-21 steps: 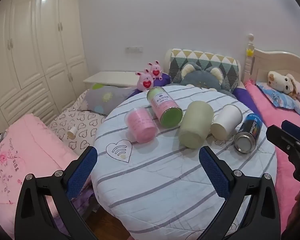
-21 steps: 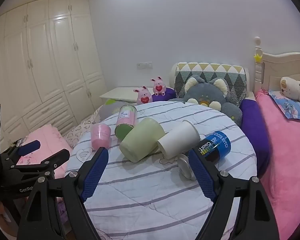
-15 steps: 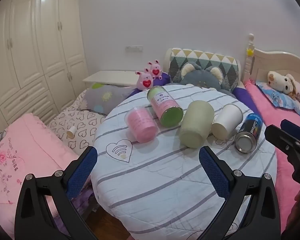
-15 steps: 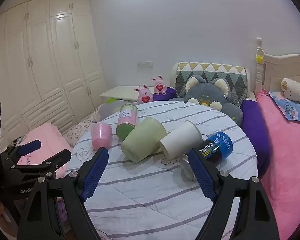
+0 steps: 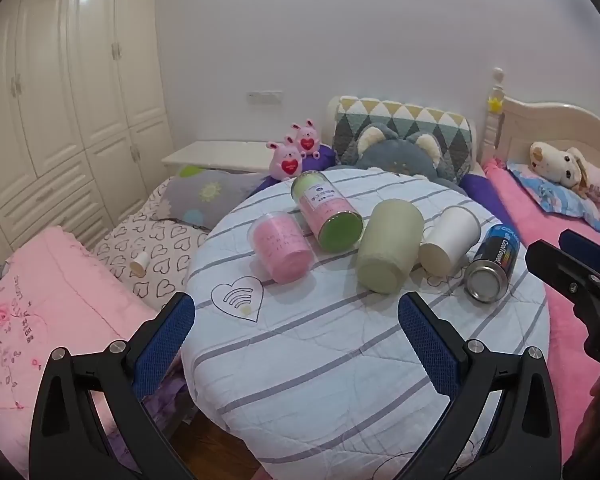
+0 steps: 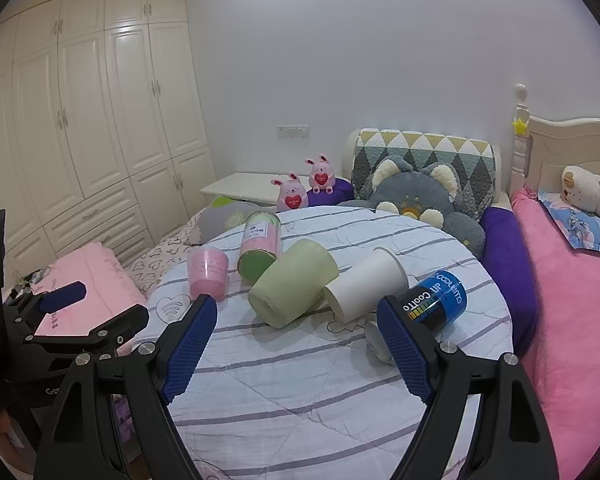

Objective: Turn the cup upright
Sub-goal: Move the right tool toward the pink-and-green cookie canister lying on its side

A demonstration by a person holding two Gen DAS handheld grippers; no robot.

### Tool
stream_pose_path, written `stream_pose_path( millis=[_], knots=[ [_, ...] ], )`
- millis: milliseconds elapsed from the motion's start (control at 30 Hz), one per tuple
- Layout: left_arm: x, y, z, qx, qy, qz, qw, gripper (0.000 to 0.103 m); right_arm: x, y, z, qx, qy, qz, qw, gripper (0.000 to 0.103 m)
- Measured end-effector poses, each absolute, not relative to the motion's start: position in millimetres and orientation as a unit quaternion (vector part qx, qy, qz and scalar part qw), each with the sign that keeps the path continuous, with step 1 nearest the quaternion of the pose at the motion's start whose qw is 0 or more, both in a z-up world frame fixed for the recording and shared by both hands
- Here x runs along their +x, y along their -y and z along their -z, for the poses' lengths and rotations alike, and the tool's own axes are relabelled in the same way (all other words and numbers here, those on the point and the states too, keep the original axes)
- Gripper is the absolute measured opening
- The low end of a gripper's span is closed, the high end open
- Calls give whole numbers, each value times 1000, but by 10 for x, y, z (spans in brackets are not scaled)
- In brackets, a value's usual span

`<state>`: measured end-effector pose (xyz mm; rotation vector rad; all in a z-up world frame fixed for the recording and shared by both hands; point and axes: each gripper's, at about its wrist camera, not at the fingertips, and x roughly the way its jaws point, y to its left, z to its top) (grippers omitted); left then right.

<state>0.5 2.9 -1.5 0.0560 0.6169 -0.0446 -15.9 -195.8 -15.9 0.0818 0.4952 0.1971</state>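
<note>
Cups, pale green plastic (image 6: pixel 293 282) and white paper (image 6: pixel 365 285), lie untouched since a moment ago; right gripper (image 6: pixel 298 346) creeps nearer, fingers apart.

Left tool (image 5: pixel 296 322) and right tool (image 6: pixel 298 326), both wide apart, empty, side by side.

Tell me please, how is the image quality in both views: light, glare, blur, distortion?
Left wrist view: soft even indoor light, a glare patch on the wardrobe, strong fisheye bending with dark corners, cups sharp. Right wrist view: brighter near the ceiling, the same bending, and the right claw hides part of the blue can.
</note>
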Motion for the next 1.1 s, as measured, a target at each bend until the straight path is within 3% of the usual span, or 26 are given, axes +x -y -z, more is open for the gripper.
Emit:
stream_pose_path(
  millis=[1100],
  knots=[
    [-109, 91, -53, 38, -297, 27, 954, 103, -223, 2173, 172, 55, -241, -82, 965, 84]
  ],
)
